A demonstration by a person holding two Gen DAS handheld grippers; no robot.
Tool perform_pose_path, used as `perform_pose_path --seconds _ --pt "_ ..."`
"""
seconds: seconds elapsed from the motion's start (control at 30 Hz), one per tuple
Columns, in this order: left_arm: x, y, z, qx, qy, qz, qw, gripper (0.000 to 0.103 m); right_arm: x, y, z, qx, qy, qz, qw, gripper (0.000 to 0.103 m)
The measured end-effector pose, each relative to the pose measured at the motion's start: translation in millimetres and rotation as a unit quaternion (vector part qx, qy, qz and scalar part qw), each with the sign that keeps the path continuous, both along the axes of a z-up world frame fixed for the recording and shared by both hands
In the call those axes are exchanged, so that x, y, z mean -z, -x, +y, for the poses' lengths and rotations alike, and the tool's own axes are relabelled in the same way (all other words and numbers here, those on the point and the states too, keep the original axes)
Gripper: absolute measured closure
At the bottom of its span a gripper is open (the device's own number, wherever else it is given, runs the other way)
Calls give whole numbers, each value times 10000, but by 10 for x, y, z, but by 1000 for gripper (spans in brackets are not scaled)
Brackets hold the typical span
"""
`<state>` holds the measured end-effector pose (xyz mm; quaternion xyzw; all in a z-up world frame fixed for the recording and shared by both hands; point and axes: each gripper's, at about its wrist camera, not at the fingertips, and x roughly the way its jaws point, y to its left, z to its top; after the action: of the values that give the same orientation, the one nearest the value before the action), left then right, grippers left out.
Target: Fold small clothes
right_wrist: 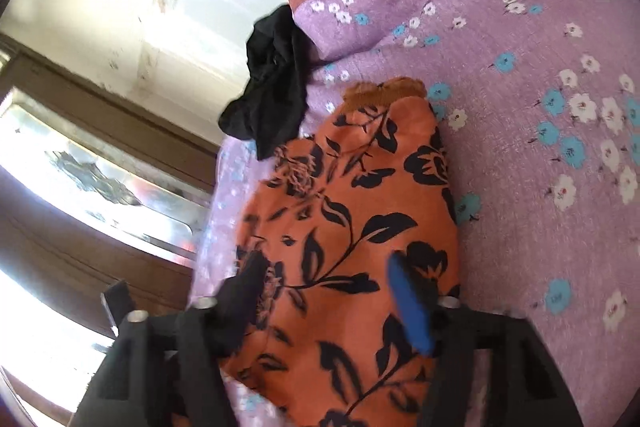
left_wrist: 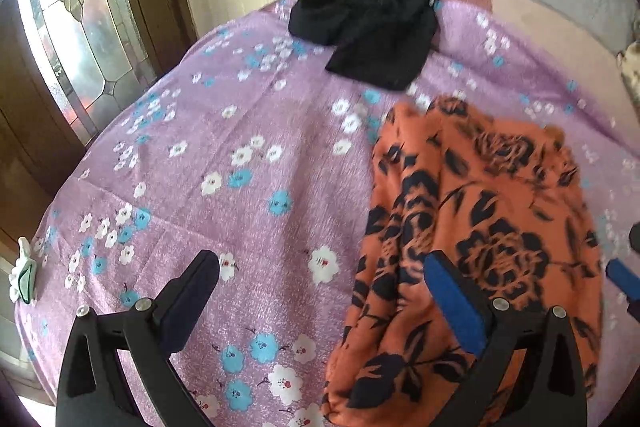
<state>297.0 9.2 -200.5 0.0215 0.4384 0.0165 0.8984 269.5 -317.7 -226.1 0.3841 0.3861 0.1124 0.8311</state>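
Both hand-held grippers, left [left_wrist: 322, 263] and right [right_wrist: 326, 267], released above orange floral garment [left_wrist: 480, 211]

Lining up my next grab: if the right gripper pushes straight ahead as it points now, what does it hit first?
Most likely the orange floral garment: the open right gripper already straddles it. The black garment lies farther along, though depth is unclear.

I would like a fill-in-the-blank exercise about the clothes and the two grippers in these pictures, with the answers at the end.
1. The garment with dark flowers is ____ in colour.
2. The crumpled cloth at the far edge of the bed is ____.
3. The bedsheet is purple with white and ____ flowers.
4. The jaws of the left gripper and the right gripper are both ____.

Answers: orange; black; blue; open
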Motion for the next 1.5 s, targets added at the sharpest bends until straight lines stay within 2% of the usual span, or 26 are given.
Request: perform_pose_path --seconds 0.13,0.43,0.83,1.5 --pt "-70 17 -4 93 104 -140 9998 1 -37 94 -39 -76 245 216 9994 30" --pt "-76 -28 -20 185 212 -154 9995 1 173 87 -260 55 46 609 9981 30" --pt "-25 -55 -46 350 478 50 9982 1 225 77 -236 -73 -73 674 9977 30" --pt "14 -59 -89 491 520 211 9972 1 327 45 -121 -222 -198 793 9964 30"
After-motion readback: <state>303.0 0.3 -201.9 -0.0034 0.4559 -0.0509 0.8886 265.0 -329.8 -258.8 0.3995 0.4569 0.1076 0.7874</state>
